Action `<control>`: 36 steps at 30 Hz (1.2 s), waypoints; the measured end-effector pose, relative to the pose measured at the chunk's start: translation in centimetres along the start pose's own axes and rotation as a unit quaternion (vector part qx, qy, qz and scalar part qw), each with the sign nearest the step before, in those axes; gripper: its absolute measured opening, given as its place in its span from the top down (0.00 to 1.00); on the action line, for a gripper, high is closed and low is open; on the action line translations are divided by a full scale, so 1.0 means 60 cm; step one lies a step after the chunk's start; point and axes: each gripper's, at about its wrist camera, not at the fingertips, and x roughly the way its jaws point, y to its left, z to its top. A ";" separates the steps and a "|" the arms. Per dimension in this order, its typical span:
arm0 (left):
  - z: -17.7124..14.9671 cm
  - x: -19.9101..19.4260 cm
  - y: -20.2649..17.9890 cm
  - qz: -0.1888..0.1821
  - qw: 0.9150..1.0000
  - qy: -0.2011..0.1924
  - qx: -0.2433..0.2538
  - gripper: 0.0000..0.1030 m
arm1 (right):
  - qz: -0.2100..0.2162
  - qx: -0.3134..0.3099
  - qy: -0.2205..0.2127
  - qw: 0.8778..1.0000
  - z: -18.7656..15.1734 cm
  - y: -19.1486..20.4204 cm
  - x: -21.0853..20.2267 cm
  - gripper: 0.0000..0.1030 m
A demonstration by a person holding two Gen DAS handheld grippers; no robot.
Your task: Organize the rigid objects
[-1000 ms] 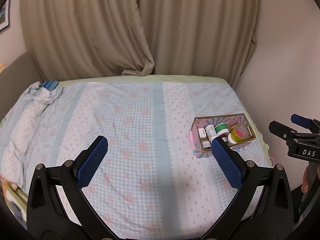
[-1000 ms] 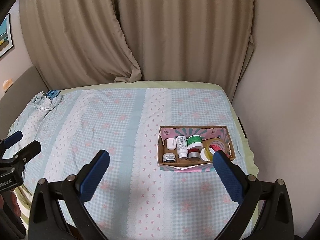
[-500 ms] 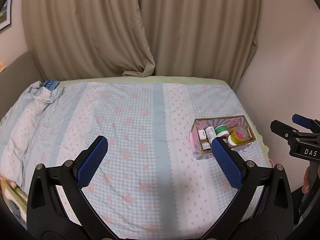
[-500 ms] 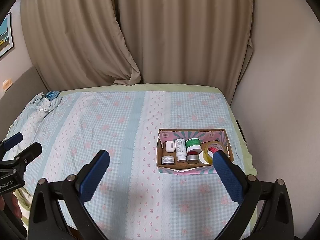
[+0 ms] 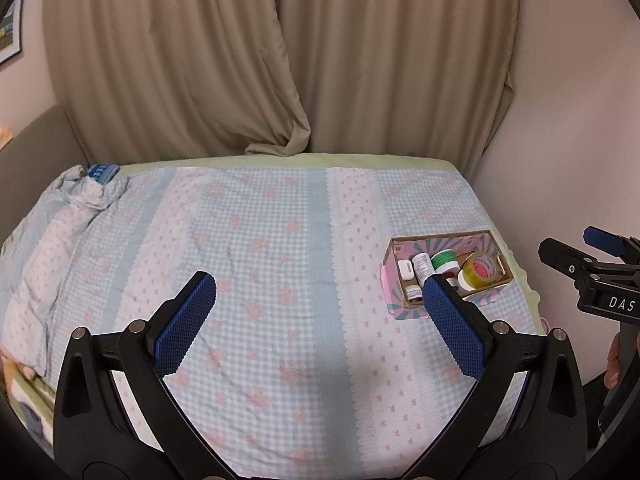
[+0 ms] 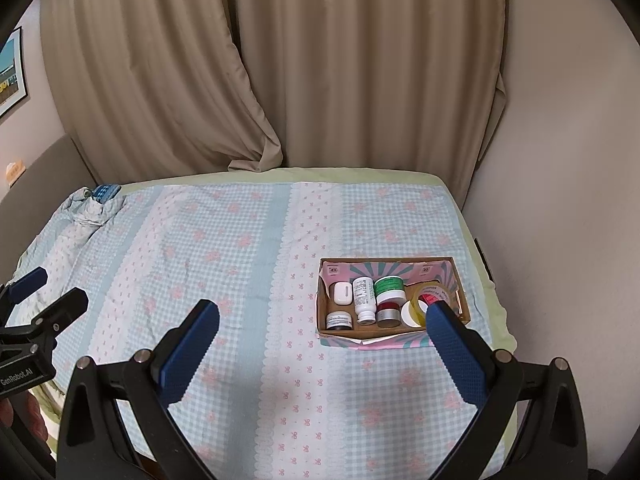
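Left hand-held gripper [image 5: 320,296]: you hold it above the bed, fingers spread wide, nothing between them.
Right hand-held gripper [image 6: 324,328]: fingers also wide apart and empty; one blue pad [image 6: 456,354] overlaps the box's near right corner in view.
Cardboard box [image 6: 456,276]: it sits on the bedspread [image 6: 240,248] near the bed's right edge, close to the wall.
Box contents: a white case [image 6: 343,293], a white bottle [image 6: 364,294] lying down, a green-lidded jar [image 6: 389,286], a small dark jar [image 6: 338,320], a grey-and-red jar [image 6: 388,312] and a yellow tape roll [image 6: 426,298], packed side by side.
Backdrop: beige curtains [image 6: 320,80] hang behind the bed.
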 end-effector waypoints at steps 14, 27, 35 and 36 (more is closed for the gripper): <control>0.005 0.004 0.003 0.004 1.000 -0.005 0.000 0.00 | -0.002 0.003 -0.003 1.000 0.000 0.000 -0.001 0.00; 0.007 0.006 0.008 0.003 1.000 -0.006 -0.003 0.00 | -0.002 0.001 -0.004 1.000 0.006 0.000 0.000 0.00; 0.017 0.016 0.008 0.035 0.999 -0.017 -0.004 0.00 | 0.001 -0.002 -0.004 1.000 0.024 0.003 0.017 0.00; 0.019 0.020 0.009 0.036 0.999 -0.017 -0.005 0.00 | 0.001 -0.002 -0.004 1.000 0.025 0.004 0.019 0.00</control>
